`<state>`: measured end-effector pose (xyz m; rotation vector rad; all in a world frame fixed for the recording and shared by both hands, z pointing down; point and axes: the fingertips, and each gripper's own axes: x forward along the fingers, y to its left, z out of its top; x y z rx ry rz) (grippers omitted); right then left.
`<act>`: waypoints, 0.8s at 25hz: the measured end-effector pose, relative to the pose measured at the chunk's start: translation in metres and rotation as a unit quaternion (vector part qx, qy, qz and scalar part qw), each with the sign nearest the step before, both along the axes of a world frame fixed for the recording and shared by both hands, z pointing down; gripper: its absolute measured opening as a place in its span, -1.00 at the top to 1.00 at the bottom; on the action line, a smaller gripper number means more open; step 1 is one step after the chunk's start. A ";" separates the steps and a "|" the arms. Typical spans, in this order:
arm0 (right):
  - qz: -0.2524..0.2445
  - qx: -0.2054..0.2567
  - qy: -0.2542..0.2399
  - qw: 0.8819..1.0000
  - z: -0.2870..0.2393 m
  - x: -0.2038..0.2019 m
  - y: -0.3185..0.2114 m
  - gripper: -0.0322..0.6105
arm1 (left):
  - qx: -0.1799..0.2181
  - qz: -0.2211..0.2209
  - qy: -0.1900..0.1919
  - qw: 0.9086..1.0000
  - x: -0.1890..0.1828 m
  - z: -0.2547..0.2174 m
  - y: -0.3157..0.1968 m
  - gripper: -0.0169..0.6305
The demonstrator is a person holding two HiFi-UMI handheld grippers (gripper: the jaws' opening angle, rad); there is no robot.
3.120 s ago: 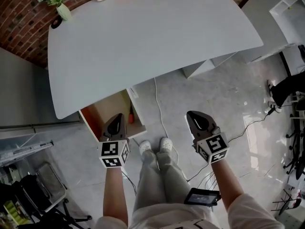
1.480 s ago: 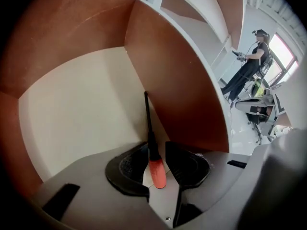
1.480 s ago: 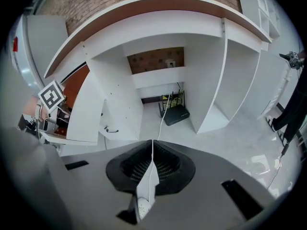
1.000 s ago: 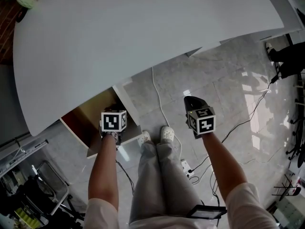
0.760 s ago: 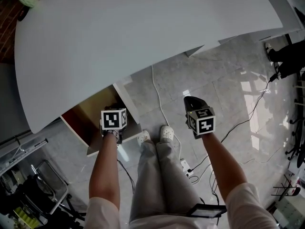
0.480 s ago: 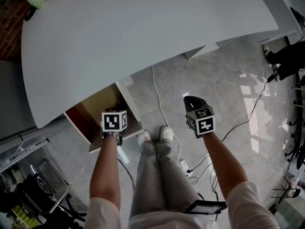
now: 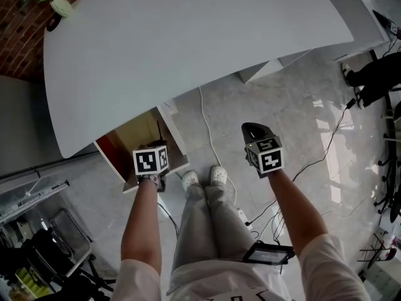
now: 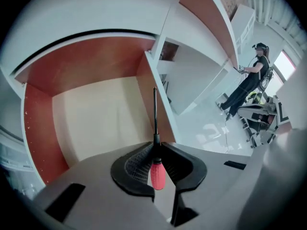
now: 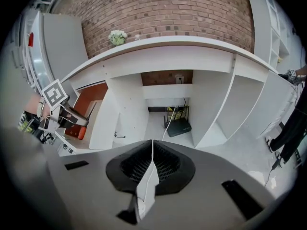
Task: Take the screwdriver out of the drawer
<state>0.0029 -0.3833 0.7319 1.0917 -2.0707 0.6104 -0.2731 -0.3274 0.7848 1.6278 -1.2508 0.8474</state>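
Two tongs: the left tongs [image 8: 154, 146] and the right tongs [image 9: 151, 150] were carried one in each hand, low in the head view, left and right of the person's legs [image 7: 207, 224].
Left tongs: clenched on the screwdriver [image 8: 157, 174]. The jaws had just been closing with the tool between them, and the pads pressed where the red handle met the dark shaft.
Right tongs: jaws pressed together with nothing between them, held over the floor [image 7: 250, 105] at centre right of the head view, well apart from the drawer.
Screwdriver: in the left tongs, handle at lower centre of the left gripper view, shaft pointing up the frame along the drawer's right wall. As far as that view showed, it touched neither the bottom nor a wall.
Drawer [image 8: 96, 114]: pulled open under the lower-left edge of the white counter [image 7: 188, 36], with a pale bottom and reddish sides.
Done: by these views, the grasp was made and the tool was off the drawer bottom.
Left to do: the tip seemed to hang over the drawer opening, so carrying it fully clear remained. The task named no place to set it down.
Risk: the grip sat on a narrow neck, so the tool might pivot.
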 end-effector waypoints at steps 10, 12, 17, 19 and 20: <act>-0.006 0.015 -0.013 1.000 -0.068 0.005 0.011 0.83 | 0.038 -0.006 0.000 0.999 0.007 -0.073 0.016 0.76; -0.010 0.014 -0.019 1.000 -0.081 0.004 0.016 0.83 | 0.045 -0.005 -0.001 0.999 0.009 -0.088 0.022 0.76; -0.019 0.026 -0.040 0.999 -0.117 0.002 0.021 0.83 | 0.075 0.000 0.002 0.997 0.014 -0.127 0.029 0.76; -0.023 0.039 -0.047 0.998 -0.135 -0.001 0.018 0.83 | 0.092 -0.001 0.002 0.996 0.013 -0.143 0.025 0.76; -0.024 0.046 -0.051 0.997 -0.145 -0.004 0.016 0.83 | 0.101 -0.001 0.003 0.995 0.012 -0.151 0.022 0.76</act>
